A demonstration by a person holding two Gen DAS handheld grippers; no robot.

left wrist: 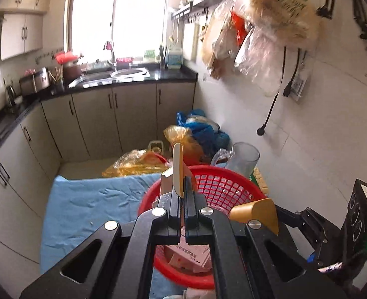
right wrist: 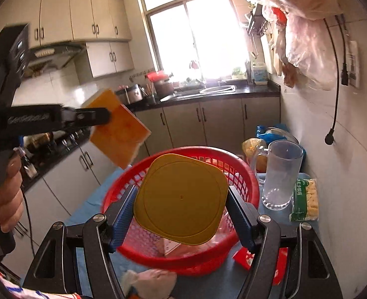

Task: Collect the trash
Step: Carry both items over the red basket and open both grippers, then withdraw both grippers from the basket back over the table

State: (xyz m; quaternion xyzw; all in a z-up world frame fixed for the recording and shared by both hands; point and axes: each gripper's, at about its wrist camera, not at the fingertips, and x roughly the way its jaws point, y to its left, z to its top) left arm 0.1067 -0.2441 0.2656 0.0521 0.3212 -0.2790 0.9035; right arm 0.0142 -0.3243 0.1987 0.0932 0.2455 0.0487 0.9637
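The red basket sits on the blue-covered bench, mouth up, already holding a printed carton; its open mesh looks light and springy, so the rim would be the place to grip it, though it need not move. Above it the right tool is spread wide around a yellow squarish lid, its pads pressed to two opposite edges. The lid's flat face is turned to the camera and hangs over the basket's mouth. It appears to be stiff, light, smooth plastic that could slip if the squeeze eases, so an edge-to-edge hold suits it. The left tool is pressed nearly together, pinching a thin orange box by one edge. Seen edge-on from its own camera, the box's long axis runs up and away from the fingers; from the right view it tilts, held left of the basket and above the rim. It is probably flimsy cardboard, easily crushed.
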